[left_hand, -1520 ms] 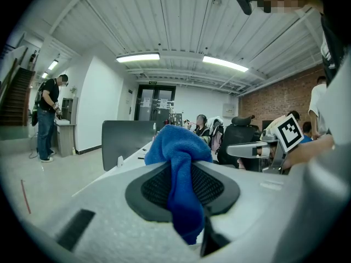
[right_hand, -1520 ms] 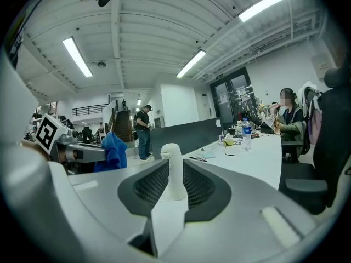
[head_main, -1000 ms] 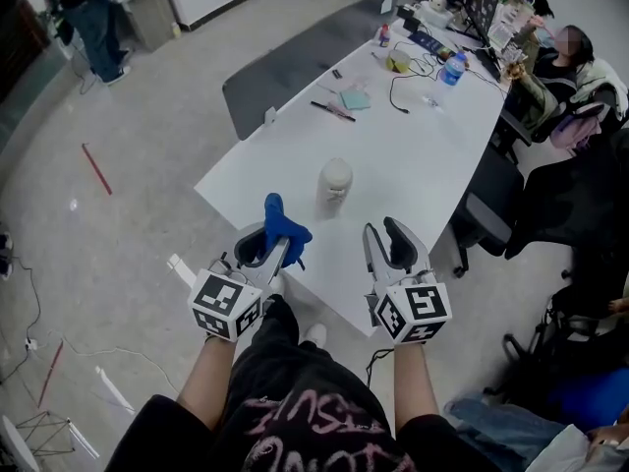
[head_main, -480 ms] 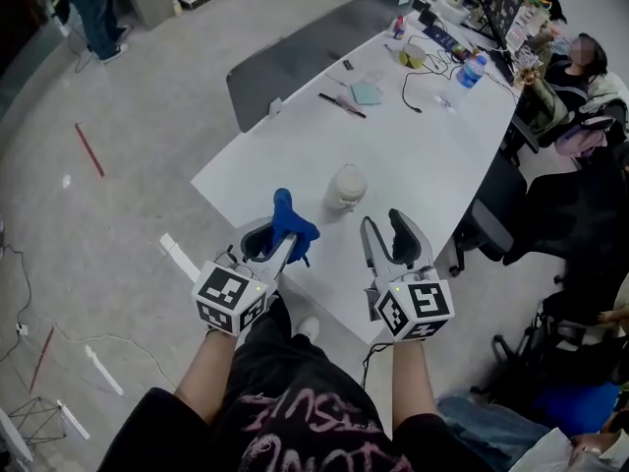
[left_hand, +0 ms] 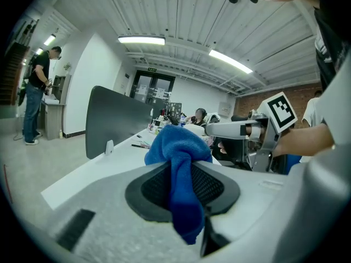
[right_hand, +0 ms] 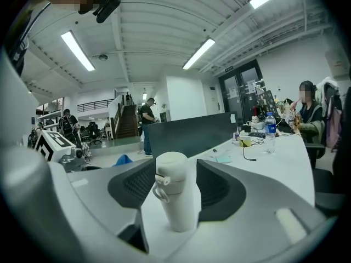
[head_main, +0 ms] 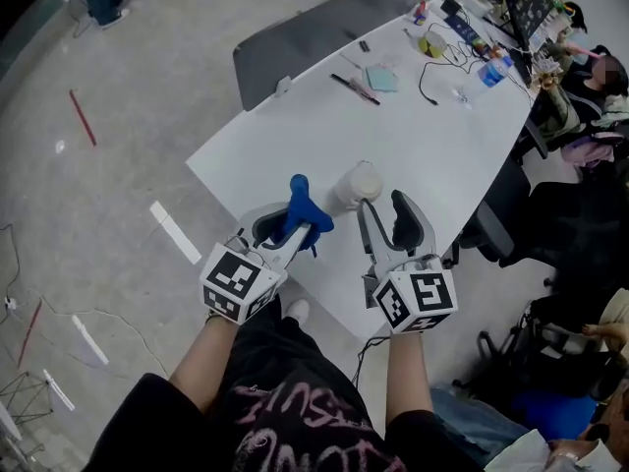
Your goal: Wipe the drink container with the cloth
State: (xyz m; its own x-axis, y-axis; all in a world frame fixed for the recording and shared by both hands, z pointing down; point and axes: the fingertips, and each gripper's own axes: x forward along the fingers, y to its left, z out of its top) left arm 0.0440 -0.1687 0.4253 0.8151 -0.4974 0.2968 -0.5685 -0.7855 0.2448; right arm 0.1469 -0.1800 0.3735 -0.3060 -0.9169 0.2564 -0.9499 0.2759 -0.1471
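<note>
Left gripper (head_main: 291, 232) is clenched on the blue cloth (head_main: 306, 210). The cloth is pinched between the pads, a bunched lump poking out past the tips and a tail hanging down on the near side. It's held over the near left edge of the white table (head_main: 432, 146).

Right gripper (head_main: 383, 214) sits alongside, to the right, and its jaws have just been opening. They stand wide apart now, gripping nothing. In its own view the cream flask (right_hand: 176, 190) lines up between the two pads. The left pad is very near it, with a clear gap on the right. From the head view the flask stands upright on the near part of the table, lid on with its loop facing the gripper, just past the jaw tips and towards the left one. The cloth is just left of the flask, apart from it.

Far end of the table: a water bottle (head_main: 492, 71), cables and clutter.
</note>
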